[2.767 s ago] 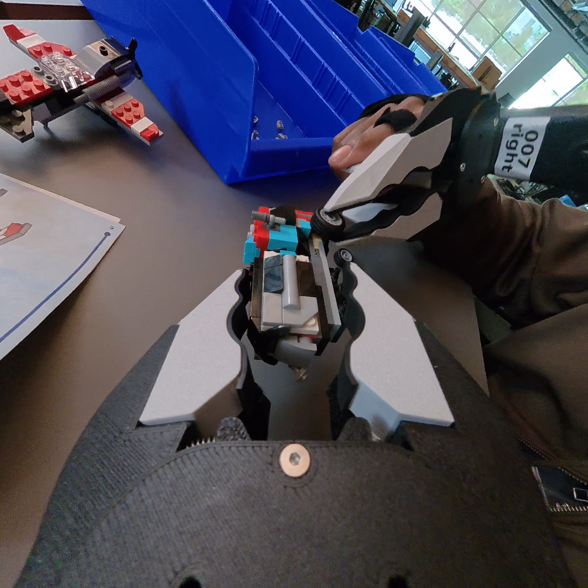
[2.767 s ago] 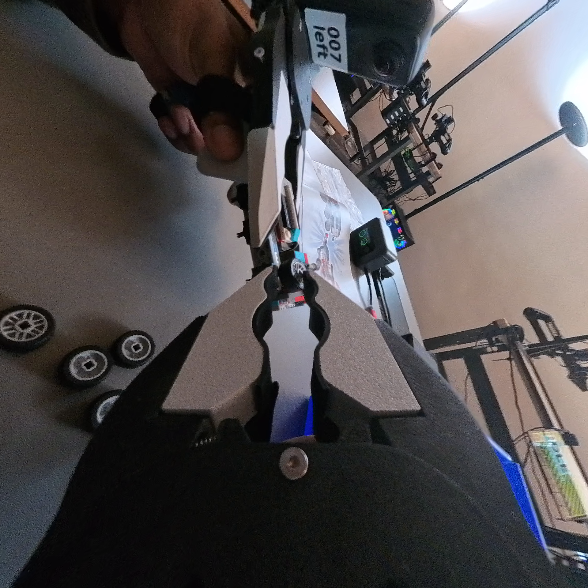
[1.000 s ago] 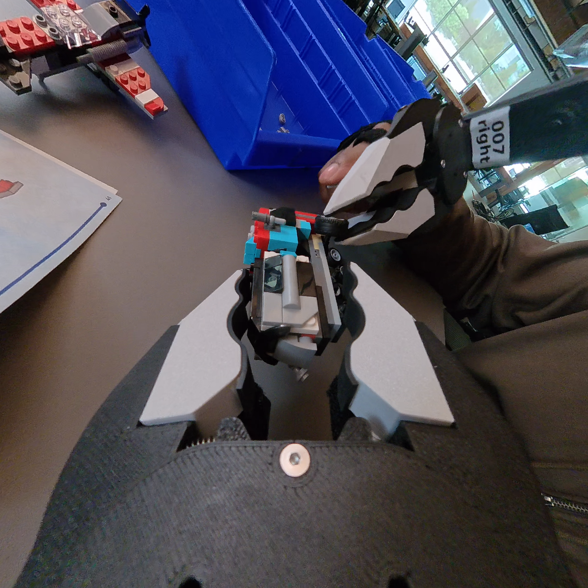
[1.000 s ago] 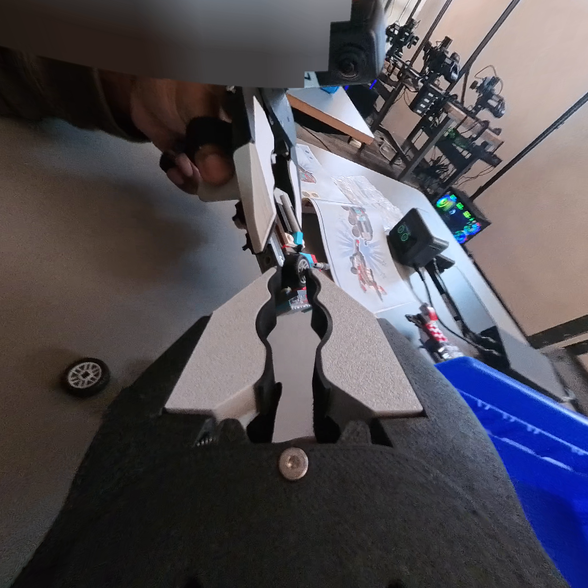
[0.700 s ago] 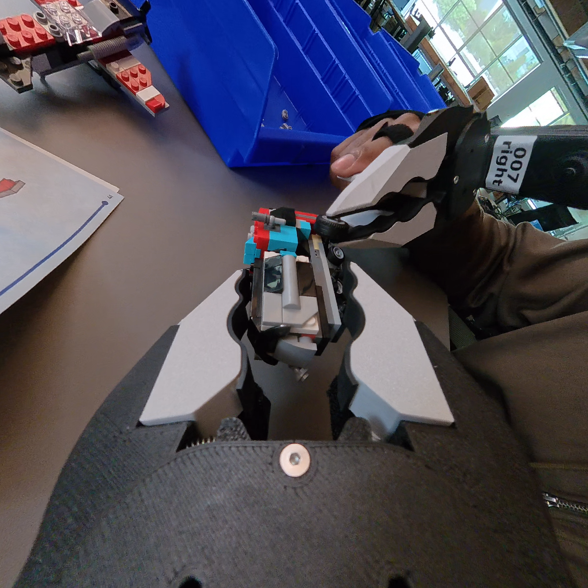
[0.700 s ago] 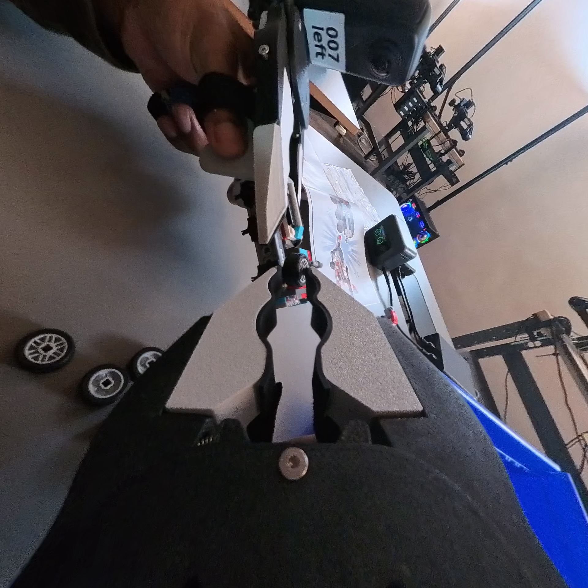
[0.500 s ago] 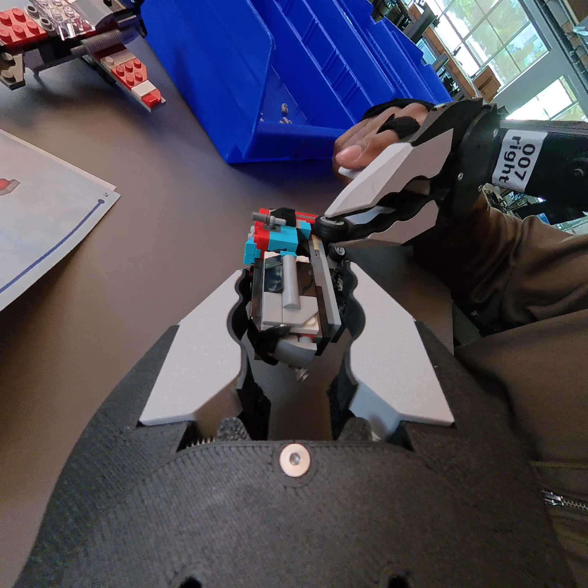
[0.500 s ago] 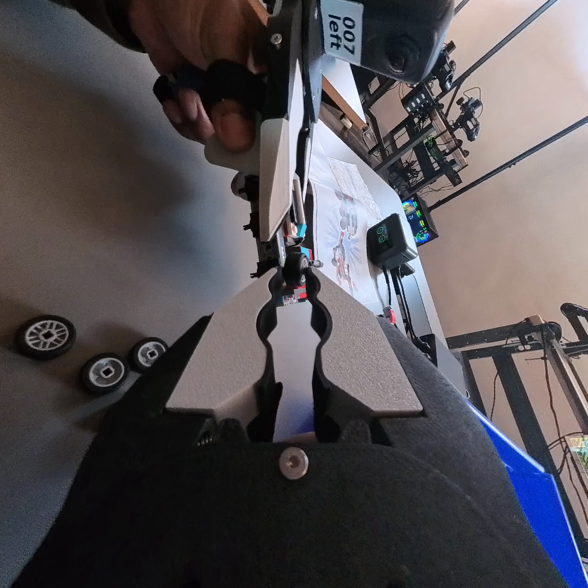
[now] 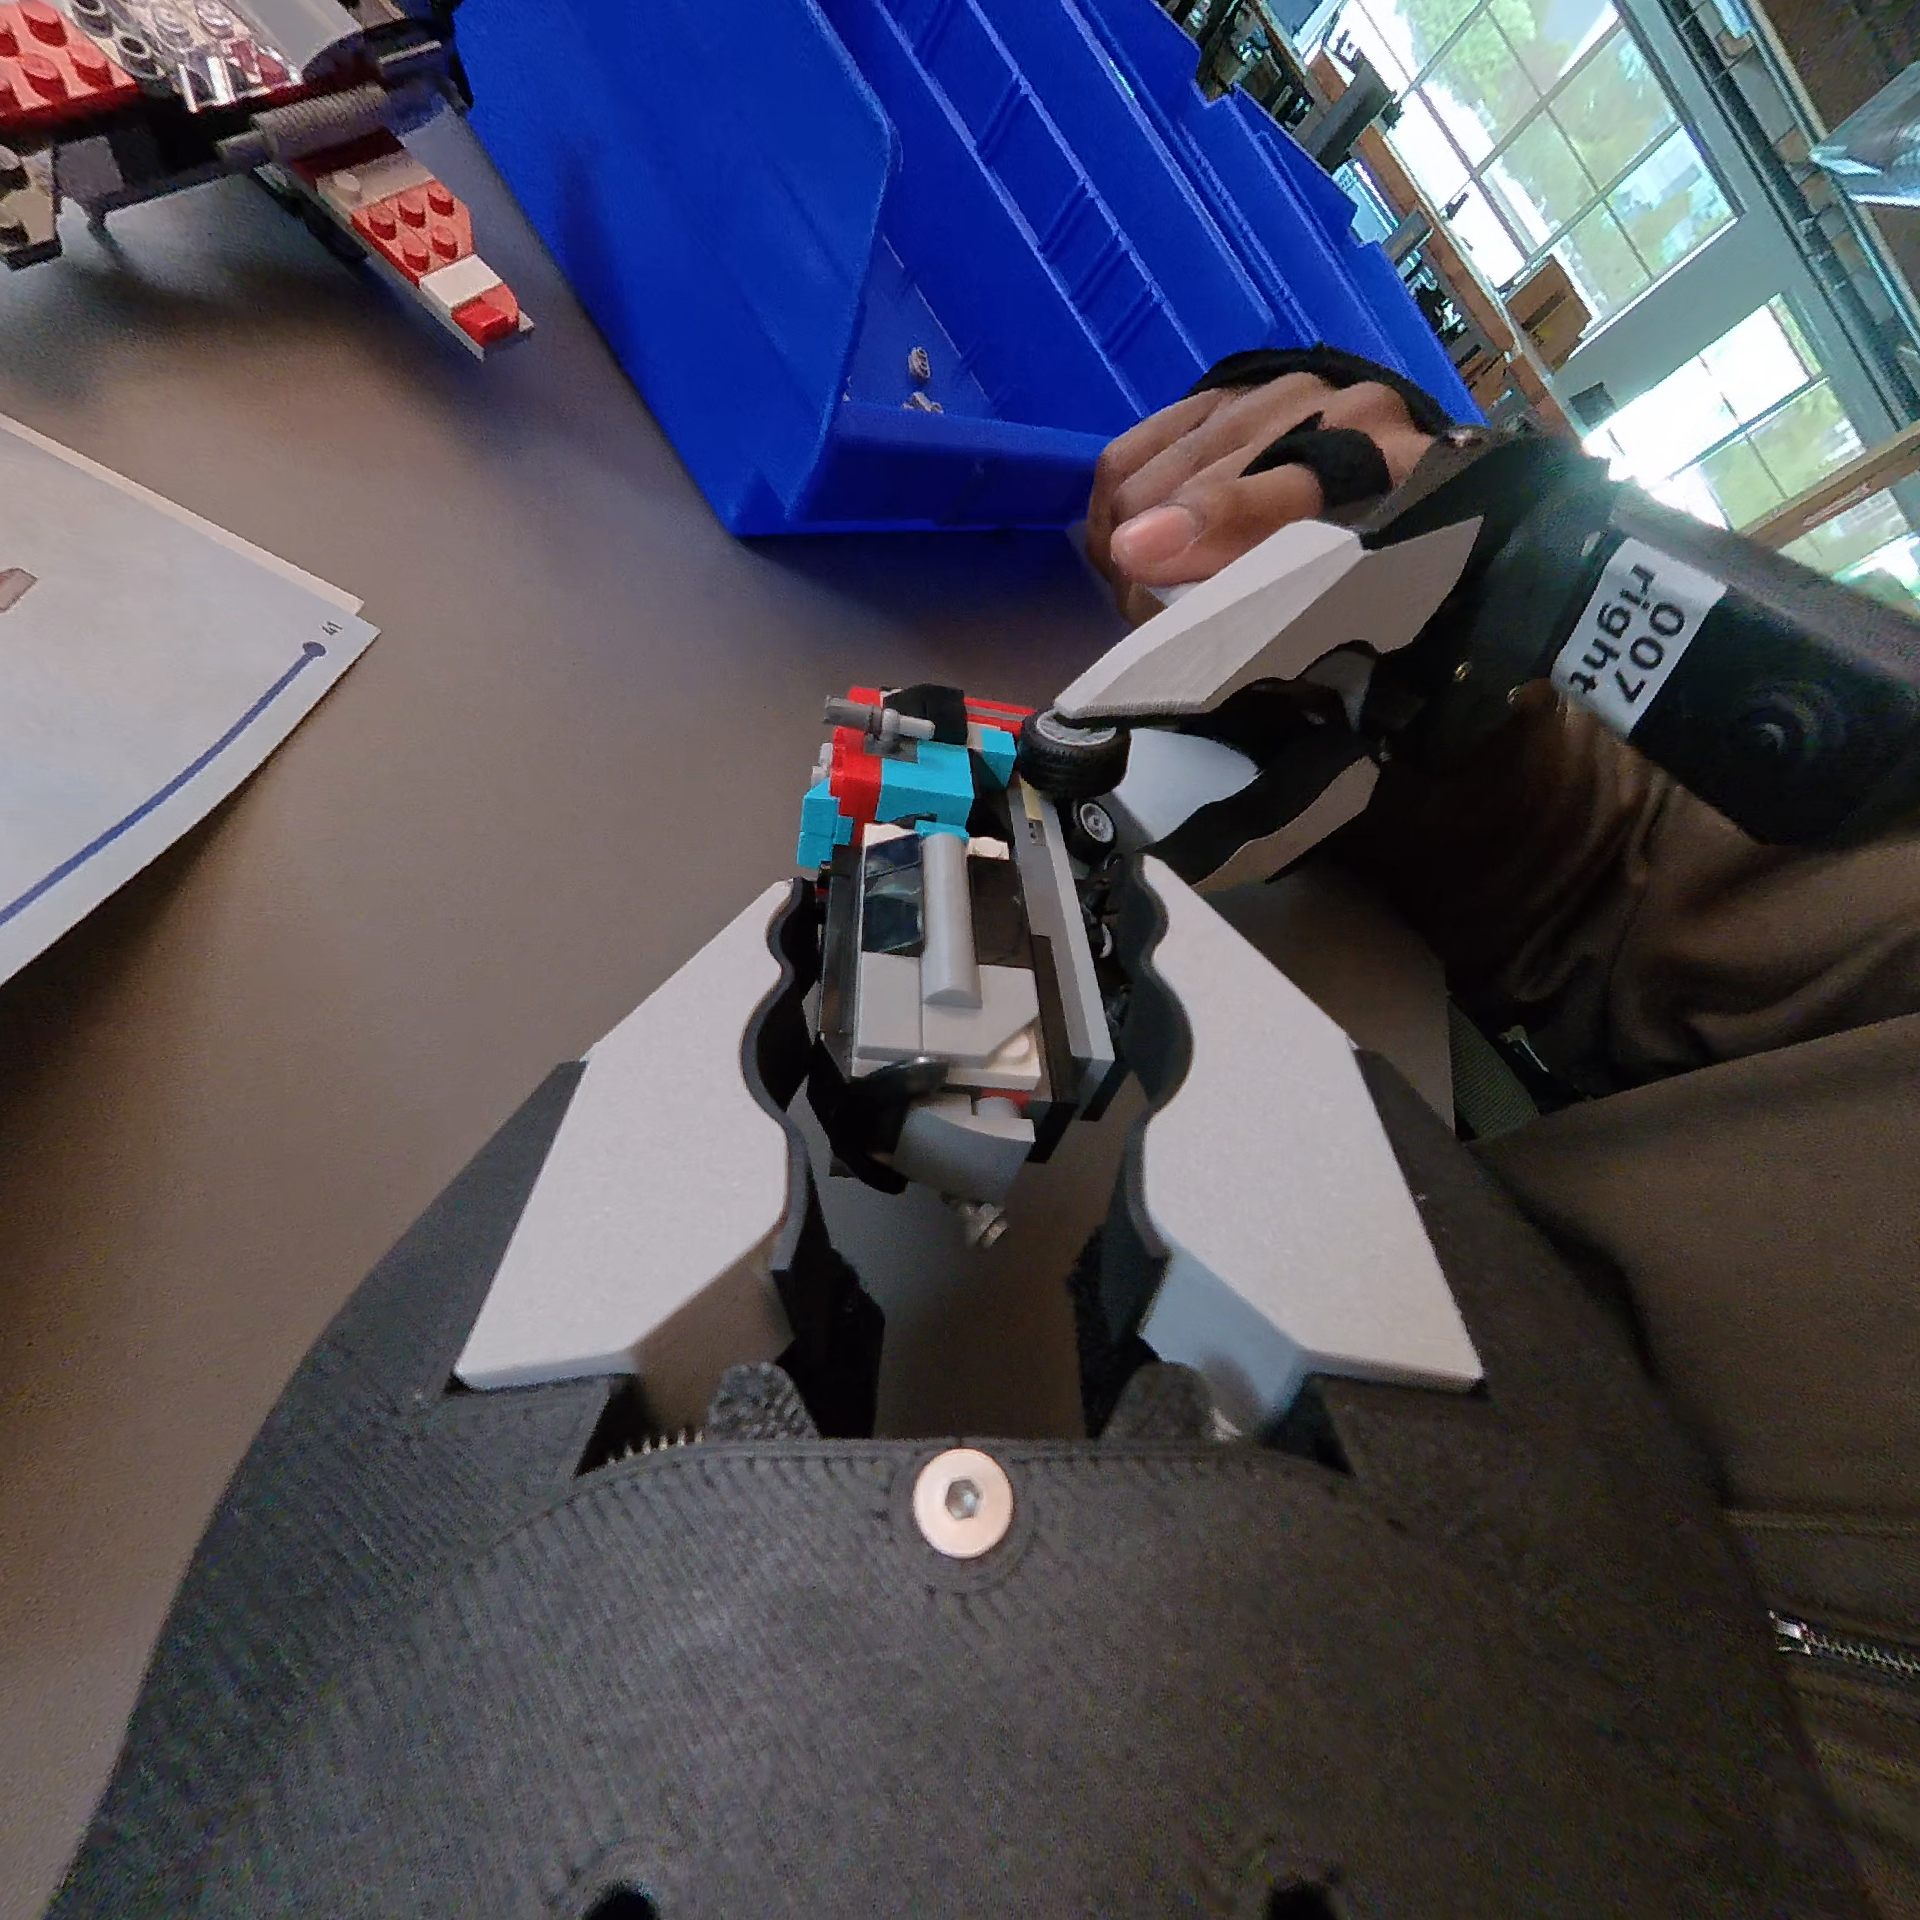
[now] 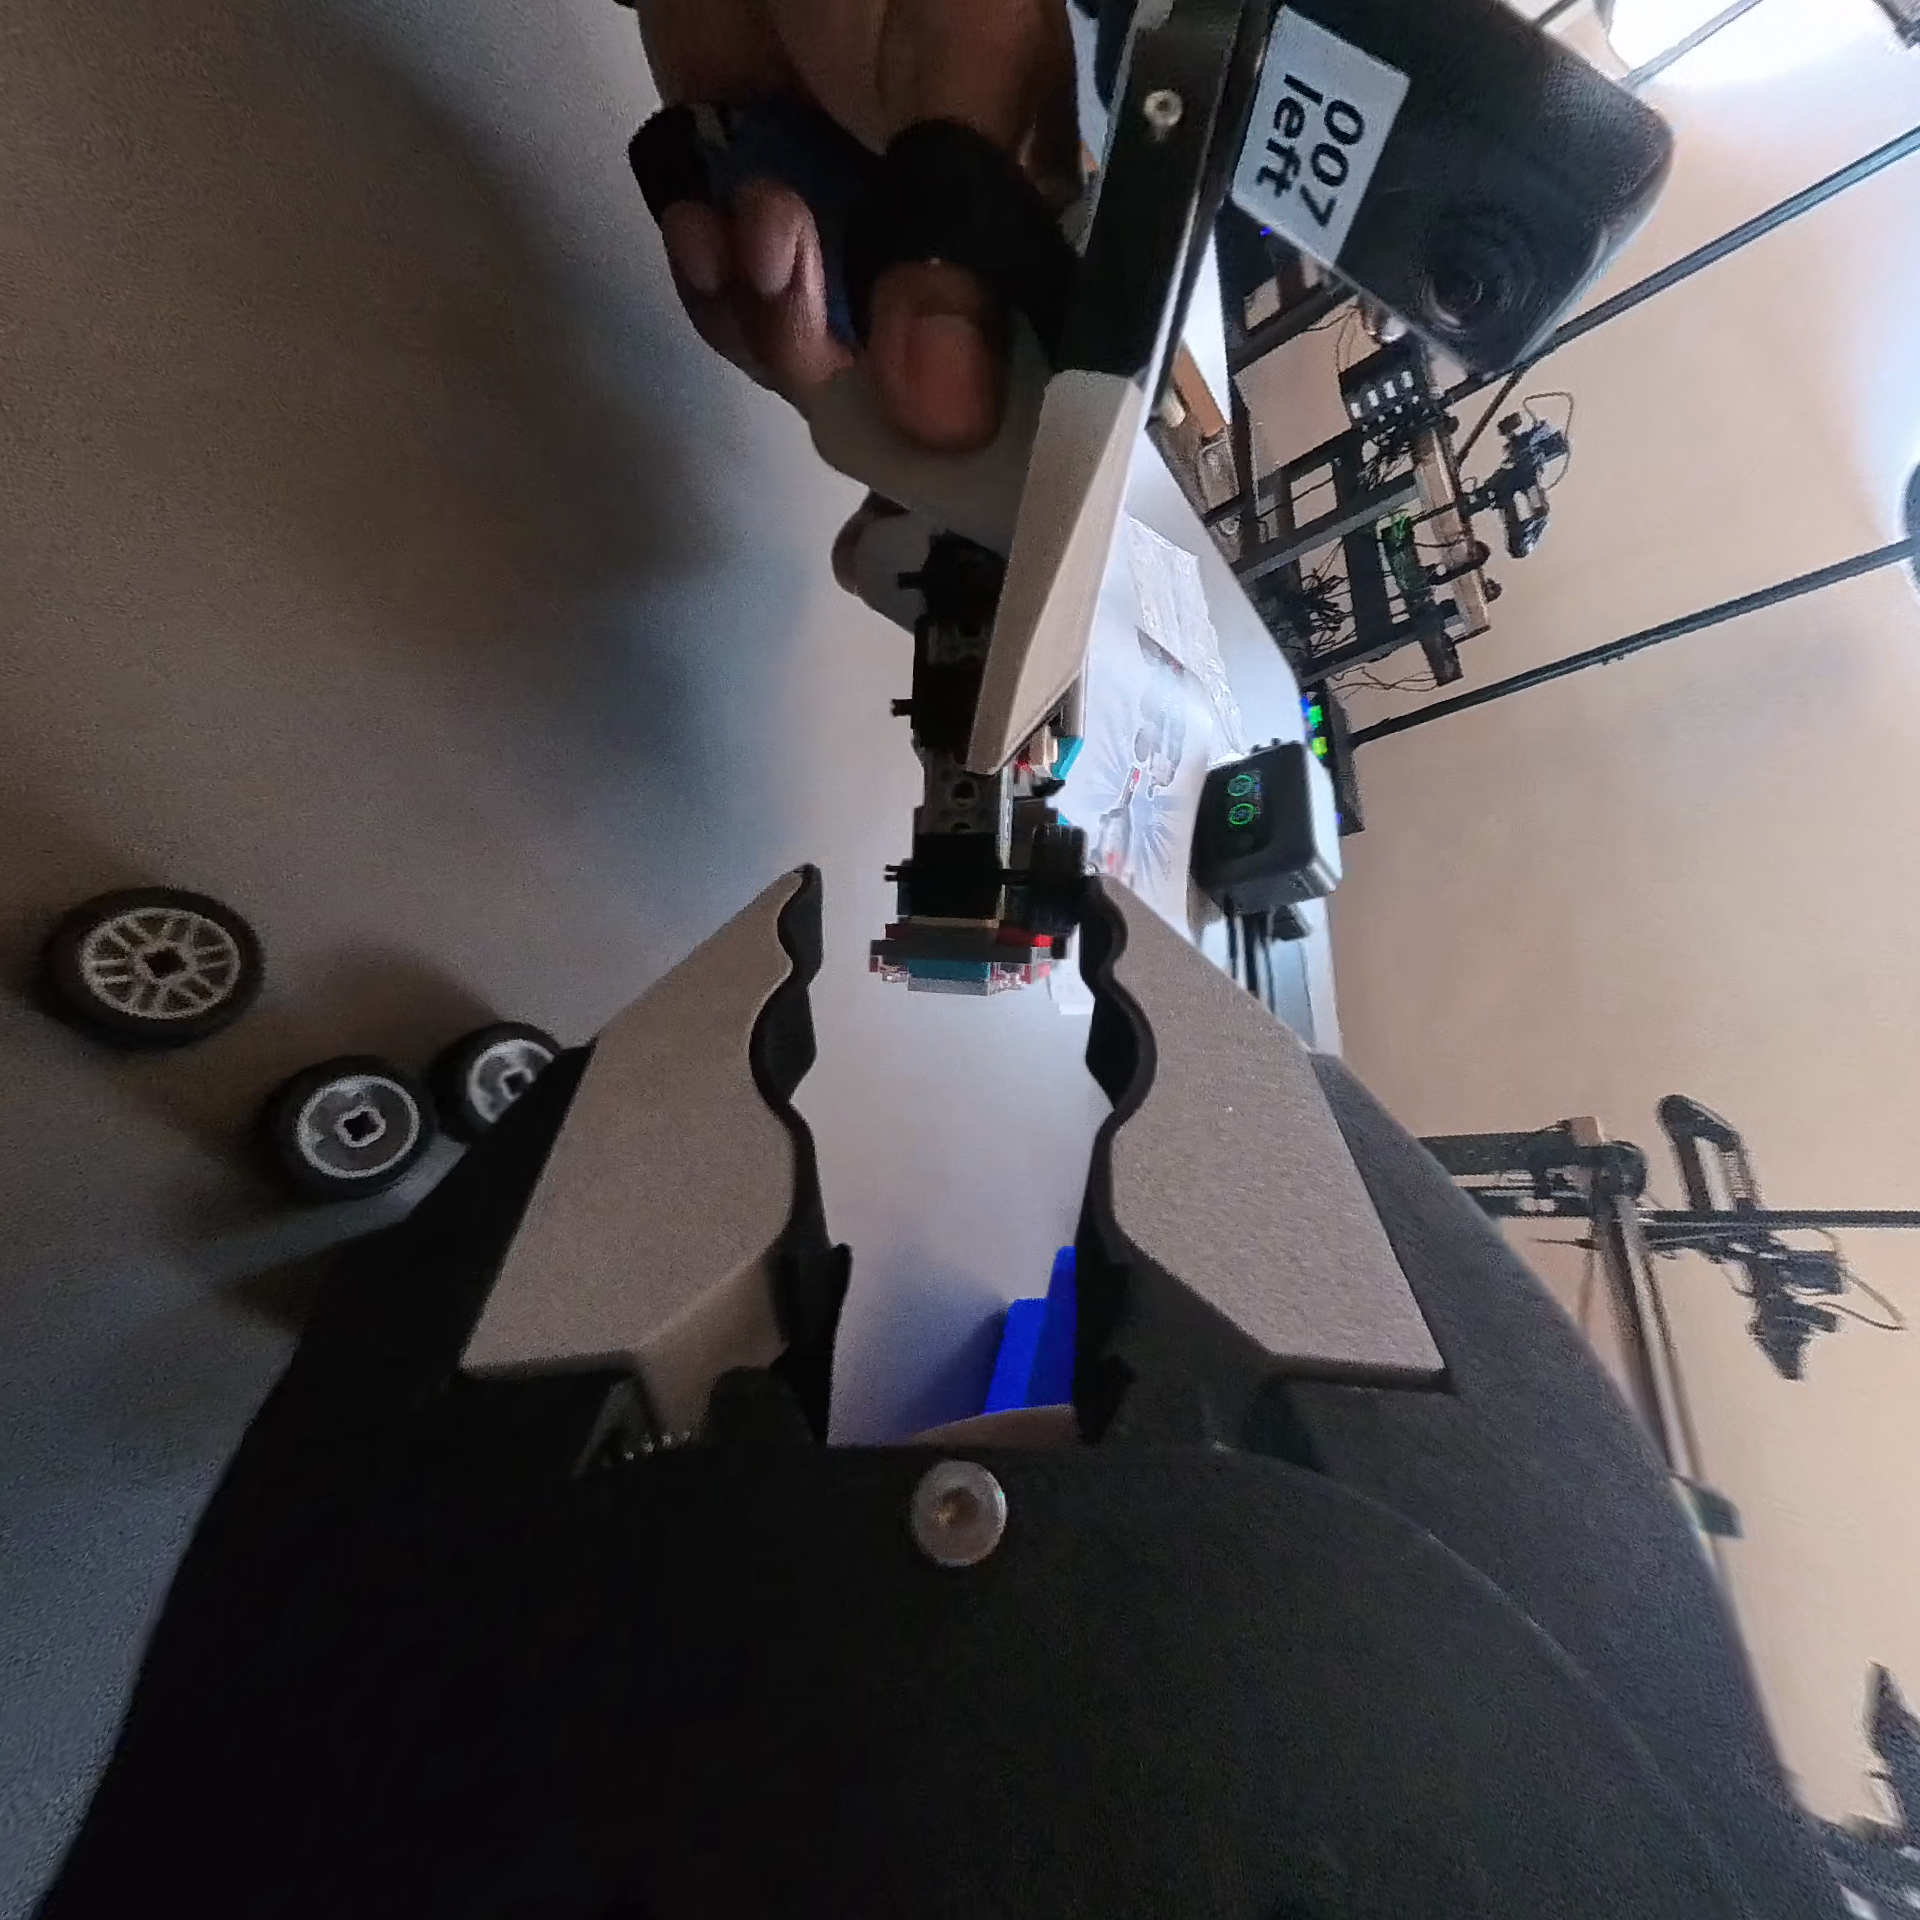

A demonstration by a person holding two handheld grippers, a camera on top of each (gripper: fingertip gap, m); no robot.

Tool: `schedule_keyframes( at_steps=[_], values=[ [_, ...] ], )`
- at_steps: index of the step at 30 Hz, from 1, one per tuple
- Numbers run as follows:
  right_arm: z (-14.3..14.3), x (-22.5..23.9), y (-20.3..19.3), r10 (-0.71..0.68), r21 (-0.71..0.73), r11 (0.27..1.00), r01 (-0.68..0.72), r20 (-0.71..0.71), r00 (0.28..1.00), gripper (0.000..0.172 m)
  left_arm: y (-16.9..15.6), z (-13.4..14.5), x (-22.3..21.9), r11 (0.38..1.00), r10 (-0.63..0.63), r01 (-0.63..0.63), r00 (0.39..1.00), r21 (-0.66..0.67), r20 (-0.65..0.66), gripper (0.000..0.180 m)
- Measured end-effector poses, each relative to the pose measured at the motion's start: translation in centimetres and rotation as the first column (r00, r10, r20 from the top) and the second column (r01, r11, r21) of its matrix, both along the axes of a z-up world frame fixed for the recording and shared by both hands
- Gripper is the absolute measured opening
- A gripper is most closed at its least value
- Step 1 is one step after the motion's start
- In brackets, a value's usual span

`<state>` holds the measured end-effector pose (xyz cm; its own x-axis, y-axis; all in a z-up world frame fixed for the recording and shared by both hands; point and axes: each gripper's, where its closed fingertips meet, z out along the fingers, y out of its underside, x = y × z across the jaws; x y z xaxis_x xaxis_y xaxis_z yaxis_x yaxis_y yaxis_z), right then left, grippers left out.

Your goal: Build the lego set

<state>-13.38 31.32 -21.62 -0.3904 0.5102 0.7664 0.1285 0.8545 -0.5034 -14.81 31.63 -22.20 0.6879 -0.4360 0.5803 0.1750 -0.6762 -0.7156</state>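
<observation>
My left gripper (image 9: 966, 883) is shut on a small brick-built vehicle (image 9: 956, 956) of grey, black, red and cyan pieces and holds it above the dark table (image 9: 520, 831). A small black wheel (image 9: 1070, 750) sits on the vehicle's right side near its far end. My right gripper (image 10: 951, 888) is open. Its jaws stand apart around the vehicle's end (image 10: 966, 935), the right pad close by the wheel (image 10: 1058, 862), the left pad clear of it. In the left wrist view the right gripper (image 9: 1117, 774) has its upper finger just over the wheel.
Blue bins (image 9: 935, 208) stand behind. A red and white brick plane (image 9: 260, 114) and an instruction sheet (image 9: 135, 665) lie to the left. Loose wheels (image 10: 156, 966) (image 10: 353, 1127) lie on the table. A black device with green lights (image 10: 1262, 826) stands farther off. Both grippers' tips are close together, under 4 cm apart.
My right gripper was shut on the small wheel against the vehicle; its jaws have opened and the wheel stays on the vehicle. My left gripper's hold is unchanged.
</observation>
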Motion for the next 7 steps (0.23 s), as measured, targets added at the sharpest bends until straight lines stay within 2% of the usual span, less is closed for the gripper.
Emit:
schedule_keyframes(
  at_steps=[7],
  values=[
    [0.52,-0.81,0.19,-0.016,0.121,0.992,0.029,-0.104,0.994,0.043,0.07,0.18,-0.20,1.000,0.011,-0.011,0.999,-0.004,0.031,0.061]
  ],
)
